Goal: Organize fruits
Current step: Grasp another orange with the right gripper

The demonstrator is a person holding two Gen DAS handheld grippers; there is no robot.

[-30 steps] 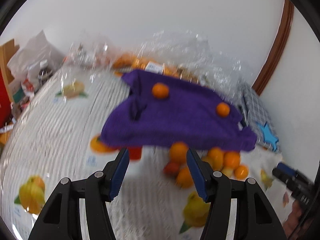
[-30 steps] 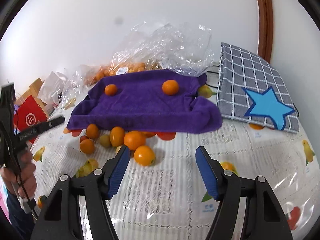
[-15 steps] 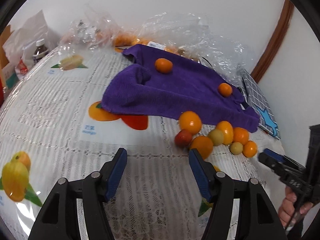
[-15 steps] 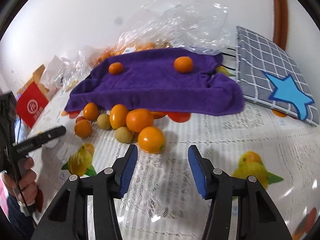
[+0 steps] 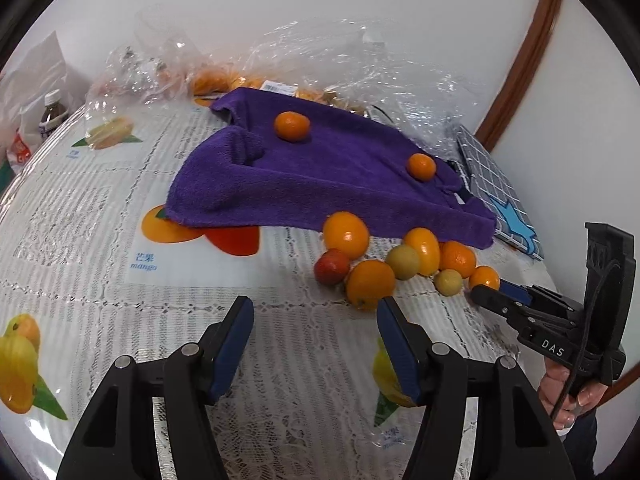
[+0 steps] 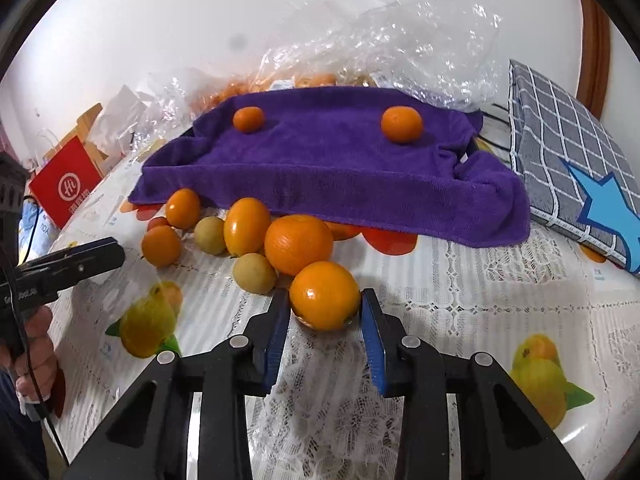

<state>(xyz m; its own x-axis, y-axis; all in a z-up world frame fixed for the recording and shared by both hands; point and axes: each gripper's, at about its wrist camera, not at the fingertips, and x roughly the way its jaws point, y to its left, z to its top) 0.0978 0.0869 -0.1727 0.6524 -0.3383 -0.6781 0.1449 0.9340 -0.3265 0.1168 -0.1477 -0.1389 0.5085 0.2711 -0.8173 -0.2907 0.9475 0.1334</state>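
A purple towel lies over a raised base with two small oranges on top. Several oranges and pale yellow fruits are piled on the tablecloth in front of it. My right gripper has its blue pads on both sides of the nearest orange, touching or nearly touching it; the orange rests on the table. My left gripper is open and empty, just left of the pile. The right gripper also shows in the left wrist view.
Clear plastic bags with more oranges lie behind the towel by the wall. A grey checked cushion with a blue star lies at the right. A red box and a bottle stand at the left.
My right gripper has moved forward and down to the pile and narrowed around the nearest orange. My left gripper has come closer to the table and the pile.
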